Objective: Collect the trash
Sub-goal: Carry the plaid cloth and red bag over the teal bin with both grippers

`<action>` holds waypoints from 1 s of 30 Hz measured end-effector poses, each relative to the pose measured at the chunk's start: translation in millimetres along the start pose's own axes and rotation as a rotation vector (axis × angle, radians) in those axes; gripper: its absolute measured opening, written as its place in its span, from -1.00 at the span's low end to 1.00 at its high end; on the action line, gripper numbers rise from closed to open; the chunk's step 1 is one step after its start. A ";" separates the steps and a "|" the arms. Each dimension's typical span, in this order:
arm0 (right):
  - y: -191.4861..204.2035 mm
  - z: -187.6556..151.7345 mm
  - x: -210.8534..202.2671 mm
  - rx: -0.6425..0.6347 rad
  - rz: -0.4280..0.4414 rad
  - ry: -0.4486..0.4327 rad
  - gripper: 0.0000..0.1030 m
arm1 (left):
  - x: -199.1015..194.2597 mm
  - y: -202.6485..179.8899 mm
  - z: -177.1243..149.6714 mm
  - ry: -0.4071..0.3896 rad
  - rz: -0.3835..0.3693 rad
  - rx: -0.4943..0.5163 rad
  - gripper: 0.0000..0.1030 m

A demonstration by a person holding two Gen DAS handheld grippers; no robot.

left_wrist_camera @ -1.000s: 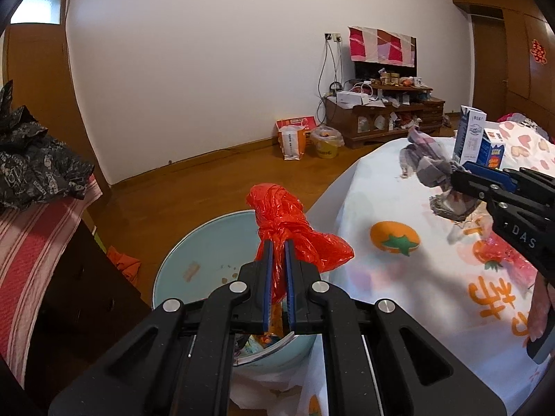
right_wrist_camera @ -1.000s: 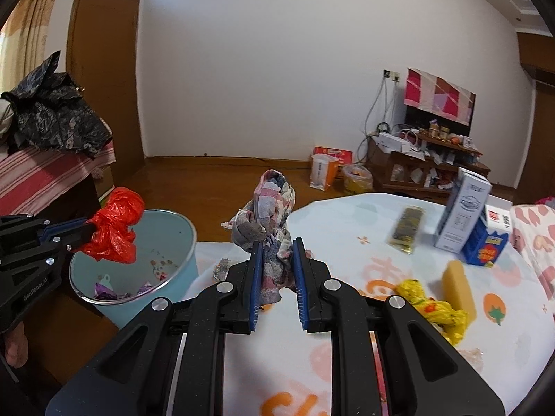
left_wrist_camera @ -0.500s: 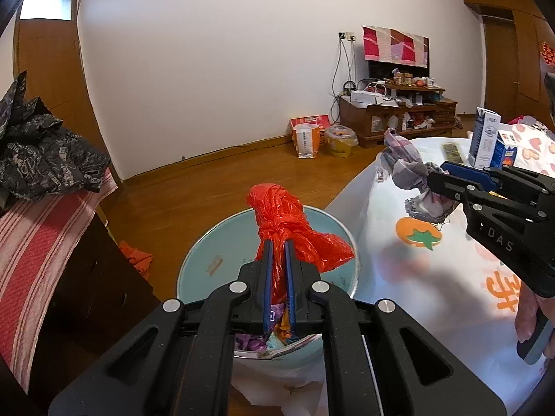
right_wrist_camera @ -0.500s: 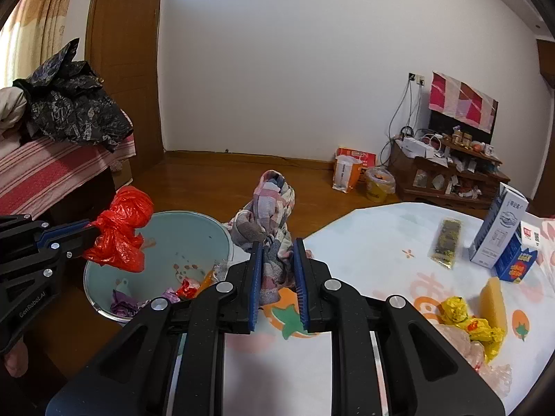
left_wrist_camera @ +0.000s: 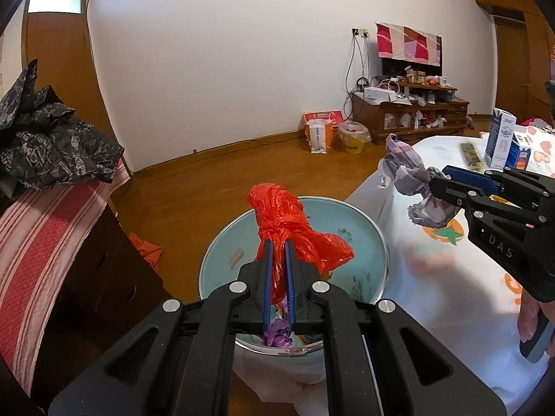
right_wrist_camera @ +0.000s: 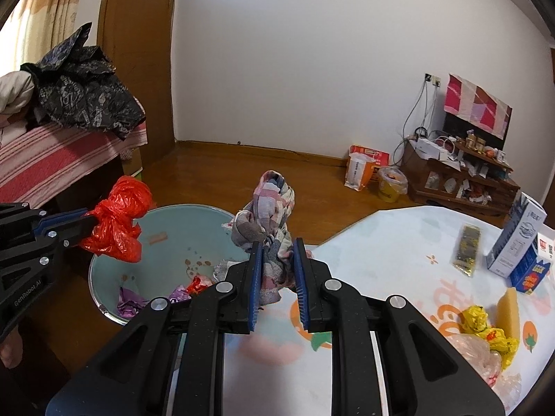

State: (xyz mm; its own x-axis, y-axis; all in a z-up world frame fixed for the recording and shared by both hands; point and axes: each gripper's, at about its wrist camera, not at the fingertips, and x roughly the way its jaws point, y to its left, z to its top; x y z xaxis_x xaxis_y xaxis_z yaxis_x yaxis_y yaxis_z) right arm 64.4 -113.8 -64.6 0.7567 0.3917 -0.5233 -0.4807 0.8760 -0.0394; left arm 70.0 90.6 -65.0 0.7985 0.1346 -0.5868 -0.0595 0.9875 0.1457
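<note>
My left gripper (left_wrist_camera: 276,242) is shut on a crumpled red plastic bag (left_wrist_camera: 288,228) and holds it over the light blue trash bin (left_wrist_camera: 367,232), which has wrappers at its bottom. The bag also shows in the right wrist view (right_wrist_camera: 119,220), above the bin's (right_wrist_camera: 173,218) left rim. My right gripper (right_wrist_camera: 276,246) is shut on a plaid cloth rag (right_wrist_camera: 269,215) and holds it above the table edge, just right of the bin. The rag shows in the left wrist view (left_wrist_camera: 409,176) too.
The white fruit-print tablecloth (right_wrist_camera: 399,260) carries a milk carton (right_wrist_camera: 517,239), a blue box (right_wrist_camera: 530,270), a dark wrapper (right_wrist_camera: 466,249), yellow crumpled trash (right_wrist_camera: 485,329) and a yellow sponge (right_wrist_camera: 508,312). A striped bed with dark clothes (left_wrist_camera: 52,145) is on the left.
Both grippers have moved left with their loads. The red bag is now over the middle of the bin, and the rag has come to the table edge beside the bin.
</note>
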 end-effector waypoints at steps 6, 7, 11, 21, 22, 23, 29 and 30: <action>6.6 0.2 5.1 -0.011 0.011 0.007 -0.63 | 2.9 9.7 -4.3 0.011 0.014 -0.013 -0.87; 6.2 -0.3 5.0 -0.012 0.012 0.007 -0.63 | 3.2 10.6 -5.0 0.011 0.017 -0.015 -0.87; 11.1 -0.2 7.6 -0.021 0.019 0.012 -0.63 | 3.8 15.5 -5.8 0.015 0.024 -0.024 -0.87; 23.9 1.6 12.8 -0.048 0.034 0.021 -0.63 | 5.1 21.9 -7.8 0.022 0.031 -0.042 -0.87; 24.1 1.3 12.9 -0.049 0.035 0.021 -0.63 | 5.1 22.1 -7.9 0.022 0.031 -0.043 -0.87; 24.7 1.0 13.2 -0.050 0.036 0.022 -0.63 | 5.0 22.4 -7.9 0.022 0.031 -0.043 -0.87; 25.4 0.3 13.3 -0.053 0.037 0.025 -0.63 | 5.5 22.0 -7.1 0.022 0.029 -0.047 -0.87; 25.6 0.1 12.9 -0.053 0.037 0.024 -0.63 | 5.6 21.7 -7.1 0.022 0.029 -0.047 -0.87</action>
State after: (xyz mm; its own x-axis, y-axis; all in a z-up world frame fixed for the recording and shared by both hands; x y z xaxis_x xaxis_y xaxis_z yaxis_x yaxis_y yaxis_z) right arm 61.9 -86.3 -72.3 0.7275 0.4159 -0.5457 -0.5312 0.8448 -0.0644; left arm 69.0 113.4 -70.8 0.7826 0.1646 -0.6004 -0.1109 0.9858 0.1257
